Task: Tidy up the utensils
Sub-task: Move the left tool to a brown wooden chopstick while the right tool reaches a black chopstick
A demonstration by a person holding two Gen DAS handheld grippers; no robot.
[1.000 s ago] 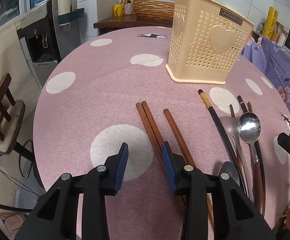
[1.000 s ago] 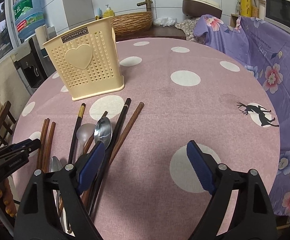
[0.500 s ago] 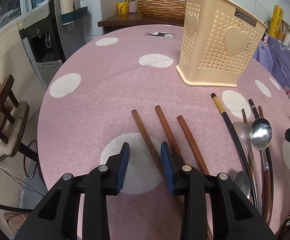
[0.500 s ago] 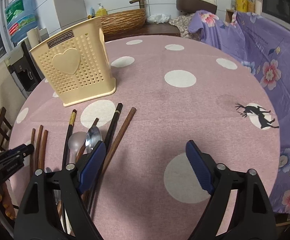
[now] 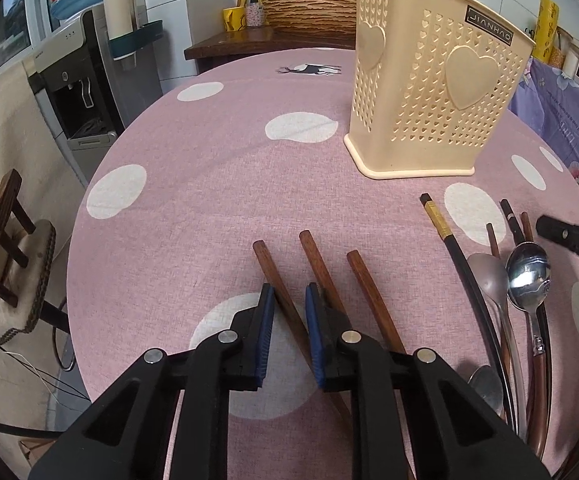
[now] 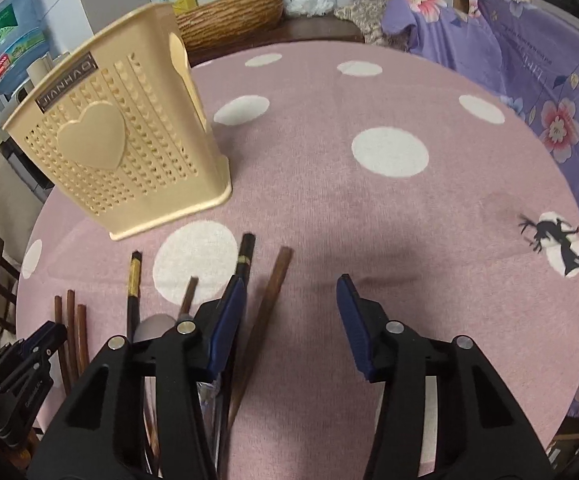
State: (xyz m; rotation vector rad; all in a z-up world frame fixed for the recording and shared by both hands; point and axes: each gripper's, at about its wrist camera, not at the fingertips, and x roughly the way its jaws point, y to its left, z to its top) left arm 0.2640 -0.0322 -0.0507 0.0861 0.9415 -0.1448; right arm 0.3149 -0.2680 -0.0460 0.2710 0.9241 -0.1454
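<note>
Down low over the table, left gripper [image 5: 289,312] straddling the leftmost brown chopstick [image 5: 280,292], blue pads narrowed to a slim gap around the stick, left pad seeming to be touching it, full clamping not possible to tell. Just to the right, two more brown chopsticks [image 5: 363,296] lying near-parallel on the pink polka-dot tablecloth [image 5: 209,184], all three pointing away toward the far side. Further right, a black chopstick with a gold band [image 5: 445,236] lying beside a matte spoon [image 5: 489,280] and a shiny spoon [image 5: 527,276], bowls side by side, more dark sticks partly hidden under them. Beyond all that, standing upright on the cloth, a cream perforated utensil holder [image 5: 429,92] with heart reliefs, well apart from the loose utensils. On the other side, right gripper [image 6: 291,320] hanging with jaws spread wide, holding nothing, one brown chopstick [image 6: 269,304] lying between the pads nearer the left one, a black chopstick [image 6: 245,256] running under the left finger. Farther out in the right wrist view, the same holder sitting tilted by lens distortion at upper left, purple floral fabric [image 6: 529,64] draping along the right edge.
</note>
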